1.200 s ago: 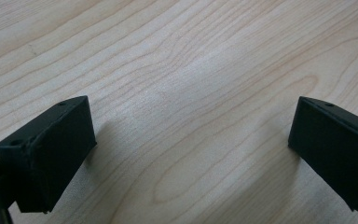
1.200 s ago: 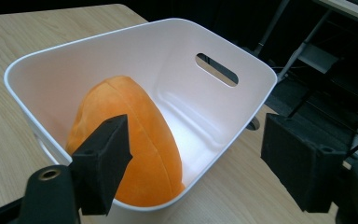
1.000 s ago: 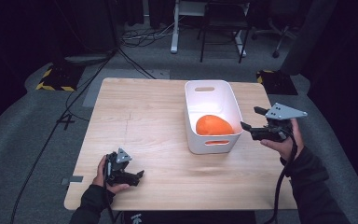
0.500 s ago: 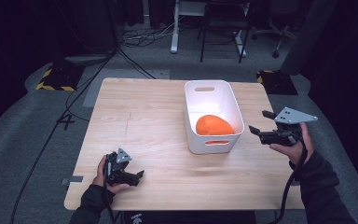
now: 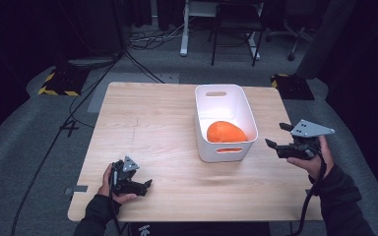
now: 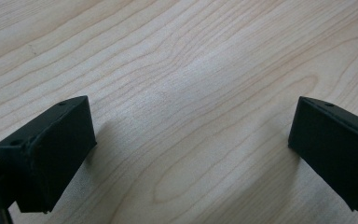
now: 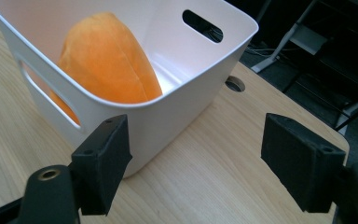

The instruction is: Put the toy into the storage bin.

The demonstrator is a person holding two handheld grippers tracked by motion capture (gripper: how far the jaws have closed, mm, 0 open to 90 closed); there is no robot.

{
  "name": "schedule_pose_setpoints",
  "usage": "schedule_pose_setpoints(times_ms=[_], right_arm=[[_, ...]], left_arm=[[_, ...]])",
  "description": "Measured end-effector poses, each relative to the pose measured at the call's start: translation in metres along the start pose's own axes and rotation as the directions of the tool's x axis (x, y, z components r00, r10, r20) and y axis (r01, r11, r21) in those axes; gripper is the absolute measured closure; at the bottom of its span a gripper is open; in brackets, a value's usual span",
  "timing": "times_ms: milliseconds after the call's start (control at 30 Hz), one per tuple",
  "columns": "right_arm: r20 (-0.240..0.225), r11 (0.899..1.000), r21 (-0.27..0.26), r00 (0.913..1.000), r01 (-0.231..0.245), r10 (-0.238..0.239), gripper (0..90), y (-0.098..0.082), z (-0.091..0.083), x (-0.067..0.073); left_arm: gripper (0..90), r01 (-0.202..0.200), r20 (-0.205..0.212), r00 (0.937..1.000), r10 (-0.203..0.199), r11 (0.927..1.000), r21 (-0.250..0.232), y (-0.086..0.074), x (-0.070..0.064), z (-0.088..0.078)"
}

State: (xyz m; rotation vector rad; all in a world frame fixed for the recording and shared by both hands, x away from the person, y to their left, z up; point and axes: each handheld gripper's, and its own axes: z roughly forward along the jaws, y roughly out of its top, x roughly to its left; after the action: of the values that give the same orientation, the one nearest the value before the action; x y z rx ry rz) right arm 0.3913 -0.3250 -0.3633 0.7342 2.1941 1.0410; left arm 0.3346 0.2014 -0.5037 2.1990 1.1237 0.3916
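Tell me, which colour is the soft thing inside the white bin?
Orange. The soft thing lies in the white bin; the right gripper view shows it best.

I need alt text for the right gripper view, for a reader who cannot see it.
An orange mango-like fruit lies inside a white plastic bin on a wooden table. The right gripper is open and empty, its two black jaws rising in front of the bin's near corner.

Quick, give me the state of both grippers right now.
Left gripper: open, empty, low over the table.
Right gripper: open, empty, beside the white bin that holds the orange thing.
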Motion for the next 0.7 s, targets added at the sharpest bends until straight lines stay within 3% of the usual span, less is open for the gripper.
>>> schedule_pose_setpoints(times_ms=[467,700], right_arm=[[0.008,0.999,0.039,0.9999,-0.01,0.01,24.3,-0.028,0.006,0.001],[0.008,0.996,0.087,1.0,0.001,-0.002,24.1,-0.041,0.011,0.006]], left_arm=[[0.6,-0.002,-0.003,1.0,0.002,1.0,0.0,0.0,0.0,0.0],[0.6,-0.002,-0.003,1.0,0.002,1.0,0.0,0.0,0.0,0.0]])
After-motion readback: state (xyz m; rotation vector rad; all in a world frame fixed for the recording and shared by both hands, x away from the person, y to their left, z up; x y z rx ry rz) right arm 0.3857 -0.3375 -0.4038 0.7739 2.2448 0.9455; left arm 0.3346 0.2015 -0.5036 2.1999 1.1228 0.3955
